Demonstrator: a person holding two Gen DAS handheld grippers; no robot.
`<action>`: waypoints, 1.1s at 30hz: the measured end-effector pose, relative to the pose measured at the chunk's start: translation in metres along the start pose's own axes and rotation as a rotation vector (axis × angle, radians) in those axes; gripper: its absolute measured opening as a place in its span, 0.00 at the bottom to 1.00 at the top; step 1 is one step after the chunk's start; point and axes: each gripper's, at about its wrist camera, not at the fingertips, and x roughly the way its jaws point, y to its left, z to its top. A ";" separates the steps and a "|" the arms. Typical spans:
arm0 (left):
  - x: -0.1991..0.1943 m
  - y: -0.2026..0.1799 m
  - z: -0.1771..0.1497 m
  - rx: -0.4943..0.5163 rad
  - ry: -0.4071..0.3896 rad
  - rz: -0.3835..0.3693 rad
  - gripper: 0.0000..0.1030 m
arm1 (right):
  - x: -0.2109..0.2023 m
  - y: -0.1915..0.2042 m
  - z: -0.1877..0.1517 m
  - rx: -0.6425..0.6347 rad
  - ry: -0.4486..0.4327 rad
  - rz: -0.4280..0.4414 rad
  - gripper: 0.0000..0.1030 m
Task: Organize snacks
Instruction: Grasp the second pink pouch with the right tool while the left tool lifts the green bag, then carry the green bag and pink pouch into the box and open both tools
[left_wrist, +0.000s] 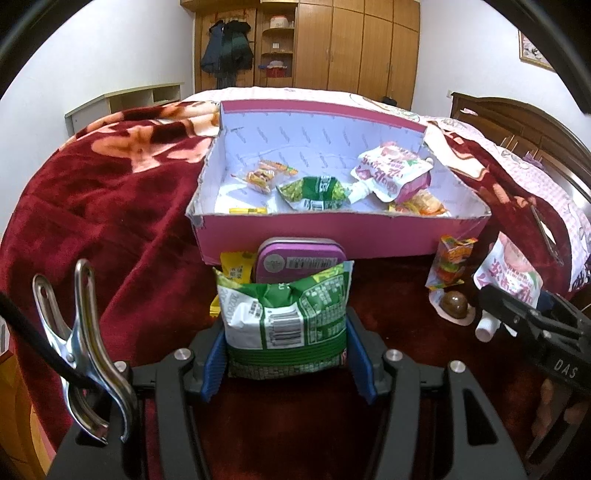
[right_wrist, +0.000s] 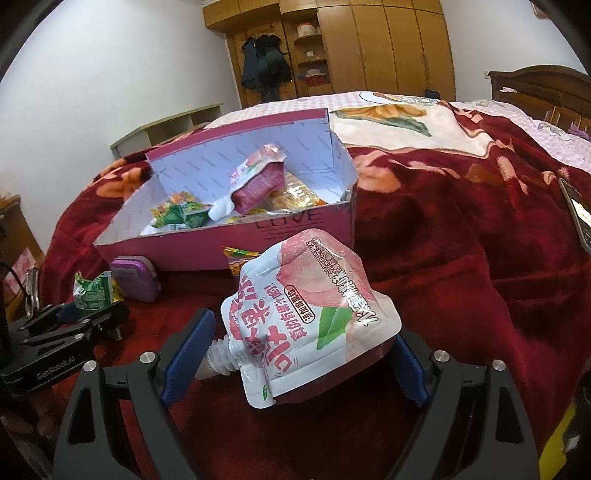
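**Snack lot on red blanket: two items in grippers, remainder in and beside pink box**

Left gripper (left_wrist: 286, 345): jaws about half open, blue pads pressed on both sides of a green-and-white snack bag (left_wrist: 284, 321), held upright just near of the box.

Right gripper (right_wrist: 295, 354): jaws wide. A pink-and-white spouted drink pouch (right_wrist: 303, 321) sits between them, tilted, spout toward the left pad. The right pad seems to meet the pouch's edge; whether the left pad touches cannot be told, so a firm grip is not confirmed.

Pink cardboard box (left_wrist: 332, 236): open-topped, white inside, on the red floral blanket (left_wrist: 110, 206) in the middle of the bed. Contents: a second pink spouted pouch (left_wrist: 391, 173) at far right, a green packet (left_wrist: 314, 192) in the centre, small orange-yellow packets (left_wrist: 264, 175) to the left, and an orange packet (left_wrist: 417, 205) at the near right corner.

Outside the box, against its near wall: a purple tin (left_wrist: 299, 260) and a yellow packet (left_wrist: 236, 269), both behind the held bag. To the right: a colourful candy packet (left_wrist: 448, 266) and a brown round sweet in clear wrap (left_wrist: 454, 302).

Far background: wooden wardrobe (left_wrist: 354, 44).
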 end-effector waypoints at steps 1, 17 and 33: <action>-0.002 0.000 0.000 0.000 -0.004 -0.001 0.58 | -0.002 0.001 0.000 0.001 -0.004 0.005 0.87; -0.033 0.000 0.020 -0.009 -0.088 -0.006 0.58 | -0.033 0.017 0.011 -0.029 -0.083 0.059 0.87; -0.037 0.001 0.069 0.002 -0.161 0.009 0.58 | -0.037 0.029 0.035 -0.076 -0.085 0.107 0.87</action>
